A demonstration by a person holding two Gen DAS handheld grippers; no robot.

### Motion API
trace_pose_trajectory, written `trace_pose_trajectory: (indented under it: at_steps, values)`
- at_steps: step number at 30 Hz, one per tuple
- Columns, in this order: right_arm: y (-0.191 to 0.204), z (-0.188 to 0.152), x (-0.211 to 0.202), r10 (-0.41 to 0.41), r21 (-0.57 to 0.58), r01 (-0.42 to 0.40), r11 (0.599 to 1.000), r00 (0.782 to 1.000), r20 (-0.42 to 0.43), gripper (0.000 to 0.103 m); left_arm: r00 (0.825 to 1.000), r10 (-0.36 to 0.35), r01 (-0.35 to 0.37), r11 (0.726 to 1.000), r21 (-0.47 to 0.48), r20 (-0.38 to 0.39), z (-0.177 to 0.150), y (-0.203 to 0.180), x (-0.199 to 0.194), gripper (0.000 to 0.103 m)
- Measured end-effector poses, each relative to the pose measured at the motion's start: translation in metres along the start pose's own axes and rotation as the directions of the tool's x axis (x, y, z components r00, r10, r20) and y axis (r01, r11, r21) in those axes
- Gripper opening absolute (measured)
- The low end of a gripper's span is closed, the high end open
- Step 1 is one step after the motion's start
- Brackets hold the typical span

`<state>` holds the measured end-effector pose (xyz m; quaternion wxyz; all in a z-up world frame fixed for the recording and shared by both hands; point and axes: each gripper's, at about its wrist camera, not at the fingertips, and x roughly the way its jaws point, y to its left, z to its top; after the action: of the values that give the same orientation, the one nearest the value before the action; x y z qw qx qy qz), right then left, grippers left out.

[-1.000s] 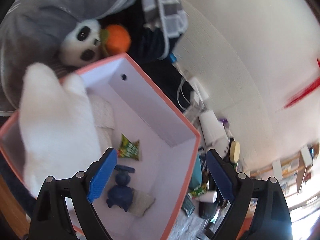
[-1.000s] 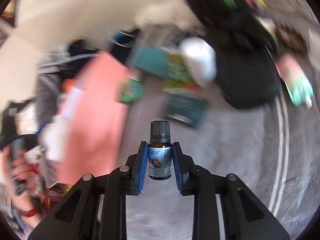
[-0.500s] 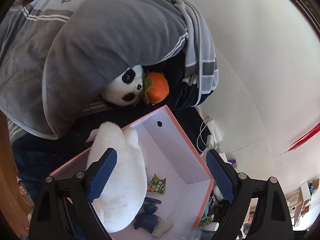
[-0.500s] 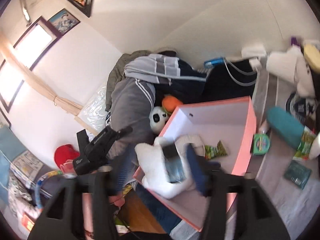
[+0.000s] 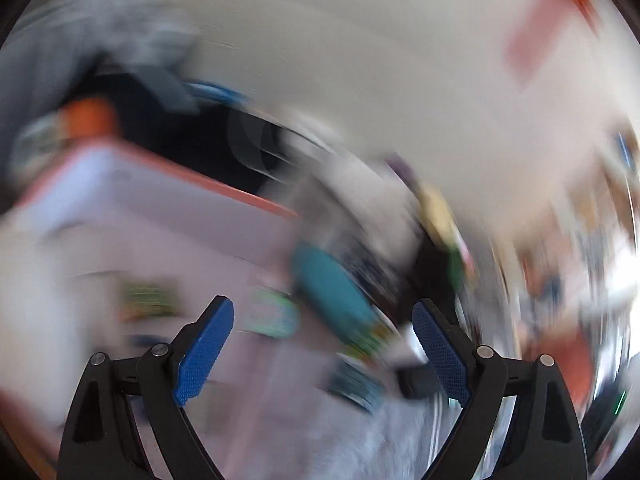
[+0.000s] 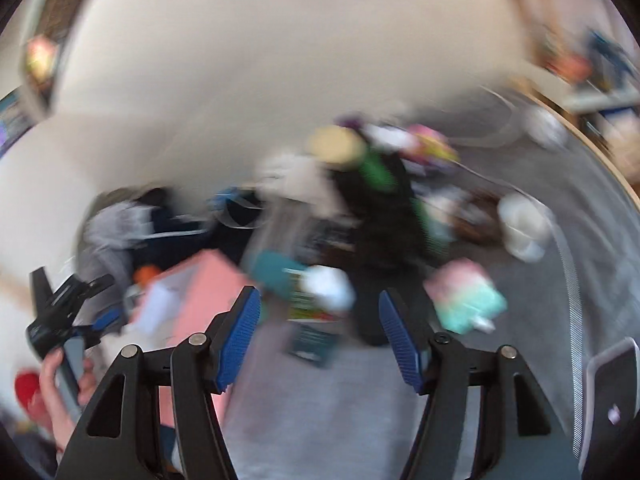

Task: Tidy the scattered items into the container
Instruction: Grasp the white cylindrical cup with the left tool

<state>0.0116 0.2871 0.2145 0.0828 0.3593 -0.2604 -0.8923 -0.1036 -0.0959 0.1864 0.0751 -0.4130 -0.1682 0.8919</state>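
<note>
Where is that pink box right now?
In the right wrist view the pink box sits low on the left, just beyond the right claw, with a teal item beside it on its right.

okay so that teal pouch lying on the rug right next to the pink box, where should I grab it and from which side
Both views are motion-blurred, so this is tentative. The teal pouch looks long and flattish, lying on the rug beside the pink box. I'd pinch it across its narrow width near the middle, coming from above. The right gripper is open and empty, facing that clutter; the left gripper is open too.
</note>
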Motion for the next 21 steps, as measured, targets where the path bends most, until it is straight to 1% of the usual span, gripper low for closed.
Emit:
trace_pose_trajectory:
  at_steps: [1, 2, 3, 4, 5, 6, 7, 9, 10, 11, 12, 13, 14, 16, 17, 19, 21]
  values:
    - [-0.012, 0.004, 0.000, -0.002, 0.022, 0.003, 1.000, 1.000, -0.011, 0.063, 0.998, 0.001, 0.007, 0.990, 0.140, -0.057, -0.010, -0.038, 0.030, 0.091]
    - [-0.018, 0.010, 0.000, 0.000, 0.033, 0.000, 0.999, 1.000, -0.015, 0.063, 0.996, 0.017, 0.003, 0.971, 0.240, -0.084, -0.018, -0.063, 0.049, 0.091]
    - [-0.022, 0.014, 0.000, 0.003, 0.038, -0.002, 0.999, 1.000, -0.013, 0.063, 0.994, 0.038, 0.000, 0.940, 0.341, -0.106, -0.028, -0.088, 0.069, 0.091]
    - [-0.027, 0.017, 0.000, 0.002, 0.049, -0.001, 0.999, 1.000, -0.014, 0.063, 0.991, 0.056, 0.002, 0.903, 0.430, -0.122, -0.036, -0.109, 0.087, 0.090]
    - [-0.032, 0.020, 0.000, 0.003, 0.061, -0.002, 0.998, 1.000, -0.021, 0.063, 0.990, 0.059, 0.008, 0.881, 0.474, -0.126, -0.038, -0.118, 0.100, 0.089]
    - [-0.036, 0.022, 0.000, 0.015, 0.073, -0.013, 0.997, 0.999, -0.028, 0.063, 0.990, 0.052, 0.021, 0.867, 0.498, -0.133, -0.044, -0.126, 0.109, 0.089]
    - [-0.039, 0.025, 0.001, 0.024, 0.084, -0.021, 0.996, 0.999, -0.032, 0.063, 0.987, 0.043, 0.039, 0.869, 0.494, -0.154, -0.045, -0.130, 0.123, 0.087]
    - [-0.045, 0.026, 0.005, 0.017, 0.086, -0.013, 0.996, 0.999, -0.044, 0.063, 0.980, 0.045, 0.047, 0.896, 0.442, -0.194, -0.044, -0.128, 0.143, 0.077]
    - [-0.047, 0.027, 0.007, 0.009, 0.082, -0.005, 0.997, 0.999, -0.052, 0.063, 0.975, 0.048, 0.047, 0.909, 0.413, -0.216, -0.043, -0.125, 0.154, 0.063]
    - [-0.049, 0.026, 0.007, 0.006, 0.079, -0.001, 0.997, 0.998, -0.057, 0.063, 0.970, 0.050, 0.049, 0.918, 0.394, -0.237, -0.044, -0.122, 0.163, 0.050]
    - [-0.051, 0.027, 0.008, 0.003, 0.075, 0.001, 0.997, 0.998, -0.063, 0.063, 0.967, 0.054, 0.049, 0.919, 0.392, -0.248, -0.048, -0.120, 0.169, 0.046]
    - [-0.053, 0.028, 0.011, 0.000, 0.068, 0.005, 0.998, 0.998, -0.069, 0.063, 0.965, 0.063, 0.046, 0.915, 0.400, -0.253, -0.052, -0.119, 0.174, 0.045]
    - [-0.054, 0.028, 0.014, -0.008, 0.062, 0.013, 0.998, 0.997, -0.074, 0.063, 0.967, 0.079, 0.032, 0.906, 0.422, -0.244, -0.056, -0.119, 0.178, 0.044]
    - [-0.059, 0.028, 0.022, -0.028, 0.064, 0.034, 0.997, 0.996, -0.089, 0.063, 0.972, 0.085, 0.025, 0.890, 0.455, -0.218, -0.060, -0.121, 0.180, 0.043]
    - [-0.062, 0.028, 0.026, -0.031, 0.071, 0.038, 0.997, 0.995, -0.099, 0.063, 0.973, 0.086, 0.021, 0.889, 0.458, -0.212, -0.060, -0.122, 0.180, 0.043]
    - [-0.070, 0.025, 0.035, -0.036, 0.092, 0.047, 0.995, 0.992, -0.122, 0.063, 0.974, 0.080, 0.024, 0.894, 0.447, -0.212, -0.059, -0.121, 0.182, 0.043]
    - [-0.077, 0.021, 0.042, -0.038, 0.113, 0.055, 0.992, 0.989, -0.146, 0.063, 0.974, 0.060, 0.039, 0.908, 0.417, -0.221, -0.057, -0.115, 0.180, 0.042]
